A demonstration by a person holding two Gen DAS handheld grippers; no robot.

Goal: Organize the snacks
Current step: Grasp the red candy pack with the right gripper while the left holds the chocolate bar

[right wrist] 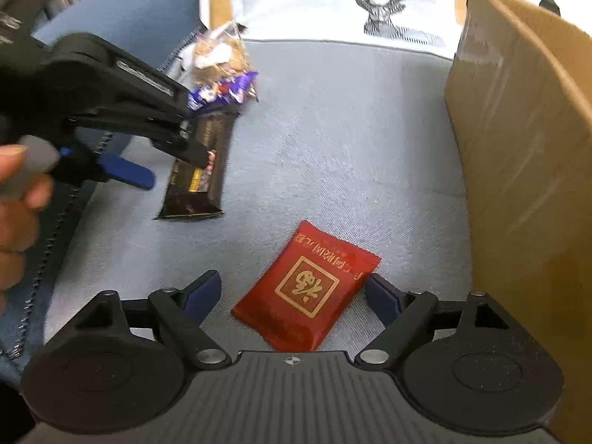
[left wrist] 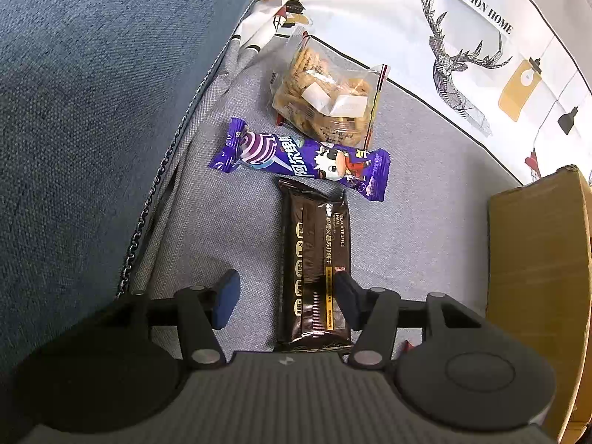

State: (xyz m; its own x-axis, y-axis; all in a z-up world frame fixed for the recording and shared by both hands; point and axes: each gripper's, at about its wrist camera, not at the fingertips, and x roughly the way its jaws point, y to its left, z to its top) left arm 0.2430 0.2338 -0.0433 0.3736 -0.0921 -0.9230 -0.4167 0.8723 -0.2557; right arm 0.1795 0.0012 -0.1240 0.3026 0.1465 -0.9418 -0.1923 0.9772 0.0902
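left gripper (left wrist: 285,296): matte black body, ribbed grey top plate, round side discs, silver pivot screws, blue pads on fingers (left wrist: 226,298). right gripper (right wrist: 292,296): same build, small crosshair mark on ribbed plate, dark blue pads. hand (right wrist: 16,199) at grey trigger.

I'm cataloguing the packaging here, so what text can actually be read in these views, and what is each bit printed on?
"FASHION HOME": on the white deer-print cloth.
"BLACK TRUFFLE HAM": small, on the dark brown snack bar; its Chinese lettering is too small to read.
Purple cow-print wrapper: large white Chinese characters, not legible to me.
Red packet: gold Chinese seal and line, upside down, unreadable.
Cardboard box: no text seen.
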